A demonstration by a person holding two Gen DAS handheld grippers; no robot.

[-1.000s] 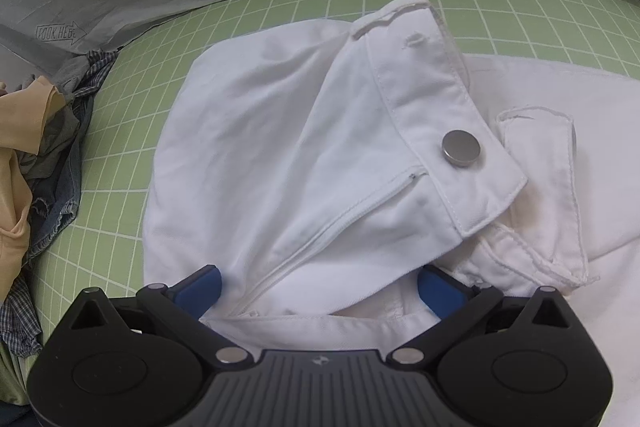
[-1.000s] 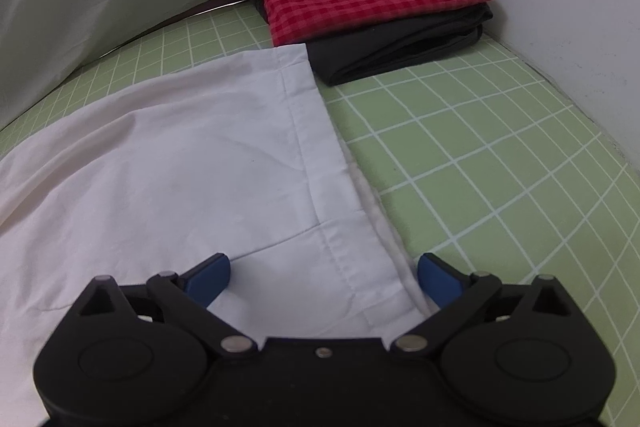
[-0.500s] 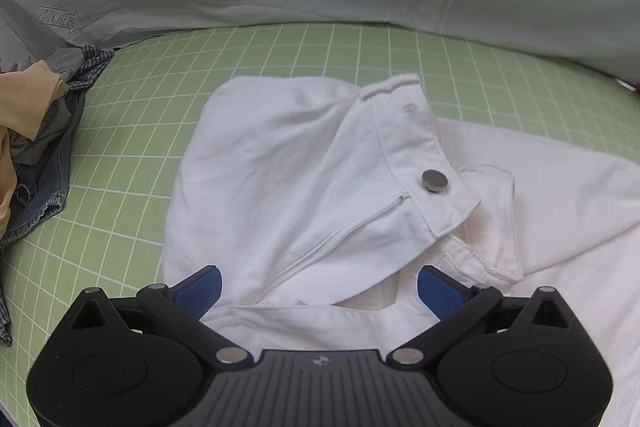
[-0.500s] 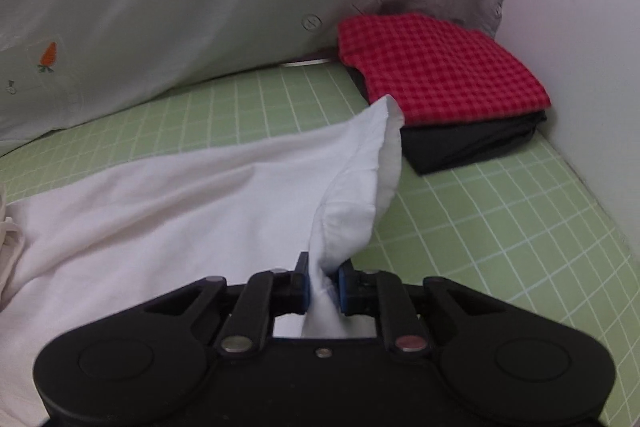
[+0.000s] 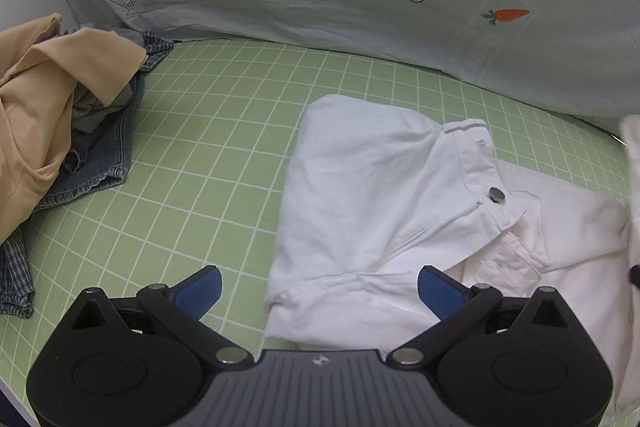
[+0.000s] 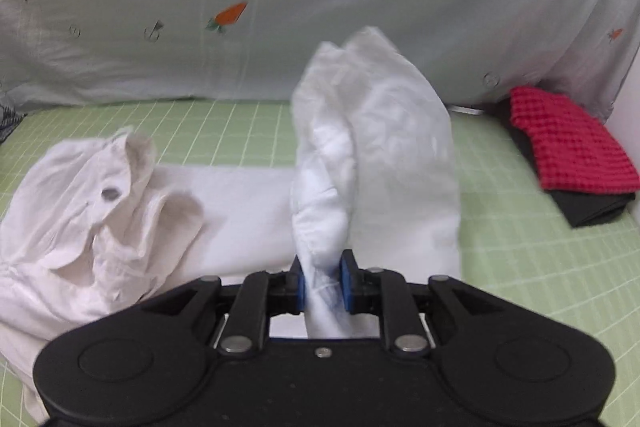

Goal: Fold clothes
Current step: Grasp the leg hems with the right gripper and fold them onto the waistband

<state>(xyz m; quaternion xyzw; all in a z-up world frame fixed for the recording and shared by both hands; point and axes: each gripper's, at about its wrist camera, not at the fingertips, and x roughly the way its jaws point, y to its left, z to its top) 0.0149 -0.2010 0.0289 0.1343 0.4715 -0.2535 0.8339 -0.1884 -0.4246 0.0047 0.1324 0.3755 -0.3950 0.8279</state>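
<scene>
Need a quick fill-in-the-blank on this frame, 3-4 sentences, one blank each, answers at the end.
1. The right gripper is shut on the hem of the white ____.
2. The left gripper has its jaws ____, holding nothing.
3. The folded checked cloth on the dark garment is ____ in colour.
4. The metal button on the waistband is ____, its flap folded open.

Missing words: trousers; open; red; unfastened

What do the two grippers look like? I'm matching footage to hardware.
Both look alike: the left hand-held gripper and right hand-held gripper have matte black bodies with round side housings, silver pivot screws, black linkage bars and blue finger pads. The left's centre panel is ribbed grey. No cables or sleeves show.
</scene>
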